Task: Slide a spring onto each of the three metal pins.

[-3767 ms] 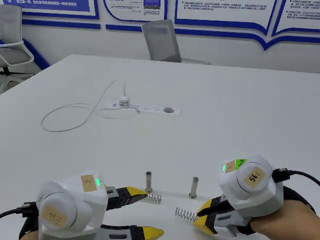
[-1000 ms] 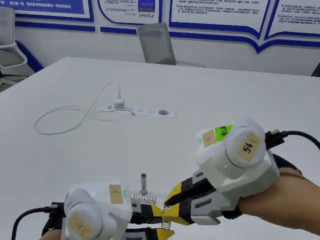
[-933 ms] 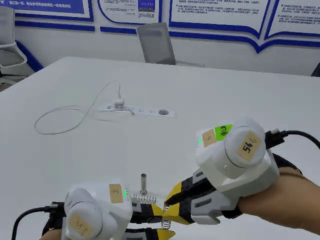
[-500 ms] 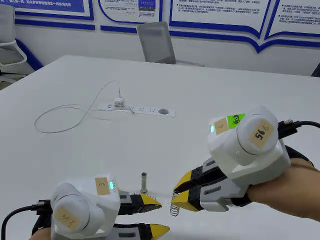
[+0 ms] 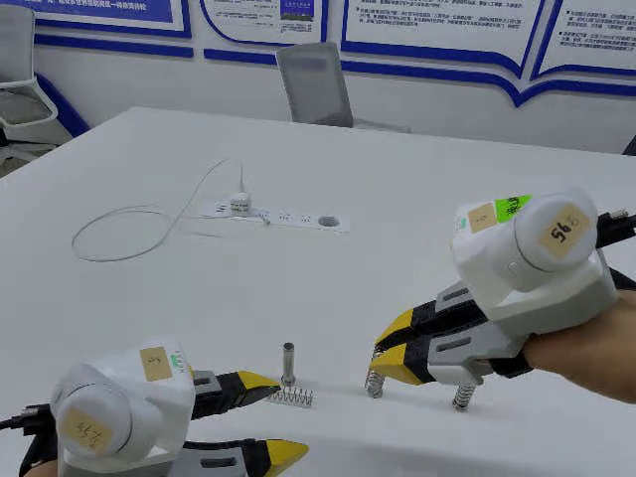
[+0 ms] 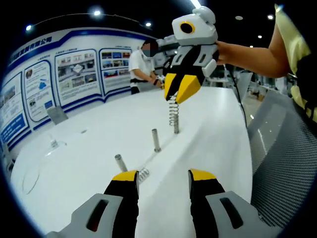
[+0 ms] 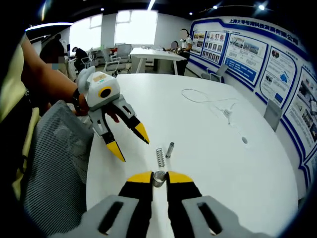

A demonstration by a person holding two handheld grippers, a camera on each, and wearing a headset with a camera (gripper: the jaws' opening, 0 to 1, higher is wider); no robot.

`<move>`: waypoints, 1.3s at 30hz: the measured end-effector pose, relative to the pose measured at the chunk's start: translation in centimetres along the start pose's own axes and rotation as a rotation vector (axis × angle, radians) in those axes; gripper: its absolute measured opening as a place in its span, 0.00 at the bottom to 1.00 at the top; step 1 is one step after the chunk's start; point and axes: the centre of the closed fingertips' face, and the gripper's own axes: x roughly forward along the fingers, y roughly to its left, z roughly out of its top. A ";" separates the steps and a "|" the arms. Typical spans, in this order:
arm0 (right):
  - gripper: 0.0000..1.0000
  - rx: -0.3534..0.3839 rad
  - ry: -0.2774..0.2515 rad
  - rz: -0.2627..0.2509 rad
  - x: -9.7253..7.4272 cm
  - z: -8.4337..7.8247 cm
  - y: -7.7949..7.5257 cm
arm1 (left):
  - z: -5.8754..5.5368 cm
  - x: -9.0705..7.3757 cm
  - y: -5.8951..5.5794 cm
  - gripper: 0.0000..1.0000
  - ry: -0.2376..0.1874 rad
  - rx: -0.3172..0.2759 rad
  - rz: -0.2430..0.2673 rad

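With my right claw (image 5: 383, 358) pinched almost shut on the top of a spring (image 5: 375, 383) over the far pin (image 6: 176, 130), and my left claw (image 5: 286, 417) wide open and empty, any tilt could snag the coil on the pin's tip and buckle it.

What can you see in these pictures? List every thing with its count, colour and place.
table: one, white, under everything.
pins: three, grey, upright in a row near the person's side.
springs: two clear, grey; one lying by an end pin, one held upright over another pin.
strip: one, white, mid-table.
cable: one, white, looping from the strip.
chairs: two, grey, beyond the table.
posters: several, blue-edged, on the wall.
left gripper: one, yellow-tipped, open, near the lying spring.
right gripper: one, yellow-tipped, shut on a spring.
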 end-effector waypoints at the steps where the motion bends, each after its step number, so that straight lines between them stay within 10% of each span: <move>1: 0.11 0.003 -0.003 -0.006 -0.1 0.0 -0.3 | -0.1 -0.2 0.2 0.42 -0.001 -0.007 0.006; 16: 0.11 0.040 0.018 -0.104 0.9 -1.3 -4.4 | -0.8 -1.5 1.7 0.54 -0.003 -0.041 0.081; 39: 0.11 0.078 0.048 -0.088 3.1 -3.0 -4.9 | -1.1 -1.4 2.0 0.61 -0.009 -0.061 0.094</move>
